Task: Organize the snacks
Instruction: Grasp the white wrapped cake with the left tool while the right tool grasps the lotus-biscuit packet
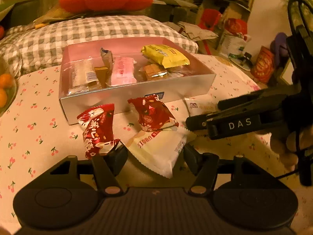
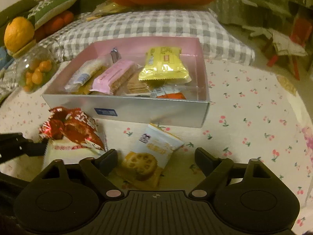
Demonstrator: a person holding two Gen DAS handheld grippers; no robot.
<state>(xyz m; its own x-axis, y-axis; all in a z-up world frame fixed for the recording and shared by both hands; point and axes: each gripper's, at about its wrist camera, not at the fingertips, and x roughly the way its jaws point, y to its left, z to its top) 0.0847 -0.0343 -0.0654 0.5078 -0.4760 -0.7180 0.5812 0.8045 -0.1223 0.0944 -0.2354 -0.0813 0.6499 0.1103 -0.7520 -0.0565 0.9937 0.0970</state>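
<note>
White snack packet [image 1: 156,152] lies between open left gripper [image 1: 154,156] jaws.

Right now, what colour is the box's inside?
Pink inside the box, silver outside; the right wrist view shows it best.

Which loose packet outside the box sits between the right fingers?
The white-and-orange biscuit packet, printed with a round lattice biscuit. The two red packets lie off to its left, outside the fingers.

Box [image 2: 125,107]: silver outside, pink inside. Tablecloth [image 2: 254,117]: white with a small red cherry print; pillow [image 2: 156,25]: grey-and-white check. Loose packets: two red [image 1: 97,127] [image 1: 154,115], one white [image 1: 156,152], one white-and-orange [image 2: 152,148].
</note>
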